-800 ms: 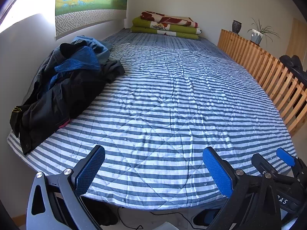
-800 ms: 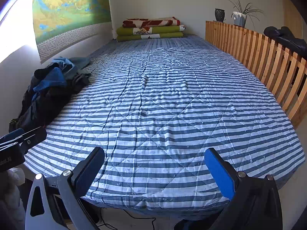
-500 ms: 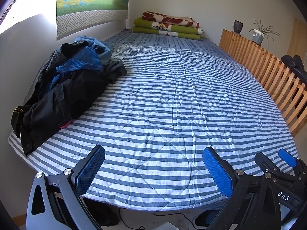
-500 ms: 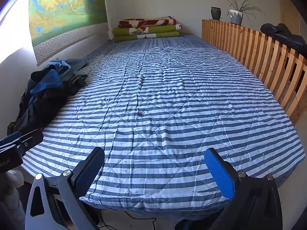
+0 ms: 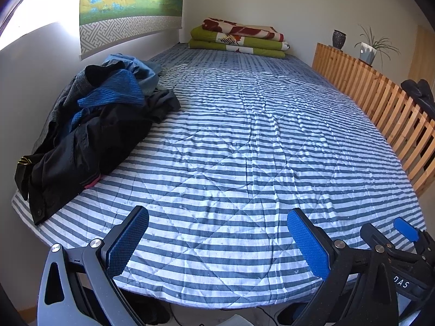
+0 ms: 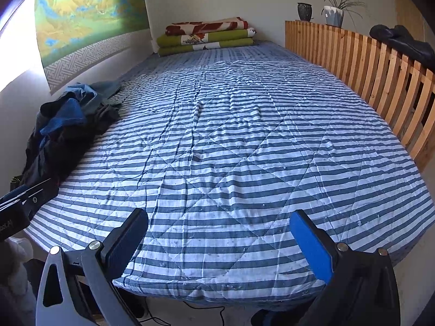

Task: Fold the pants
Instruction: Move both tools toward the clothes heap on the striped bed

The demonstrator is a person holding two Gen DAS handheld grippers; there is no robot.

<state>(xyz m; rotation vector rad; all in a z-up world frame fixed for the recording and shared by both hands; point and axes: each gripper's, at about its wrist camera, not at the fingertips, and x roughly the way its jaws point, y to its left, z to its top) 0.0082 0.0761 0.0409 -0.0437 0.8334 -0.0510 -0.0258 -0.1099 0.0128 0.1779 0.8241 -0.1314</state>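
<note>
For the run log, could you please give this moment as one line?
stage: pre-grasp | left gripper: open, empty | right gripper: open, empty | clothes pile: untouched, bed left edge

Left gripper [image 5: 217, 240] held with jaws spread wide, nothing between the blue pads [image 5: 308, 244], angled downward. Right gripper [image 6: 218, 241] likewise spread wide and empty, tilted down the same way, just beside the left, its tips visible in the left wrist view.

Daylight glares white at the upper left; the bed [image 5: 244, 141] is sharp and evenly lit, fisheye edges bent and dark.
</note>
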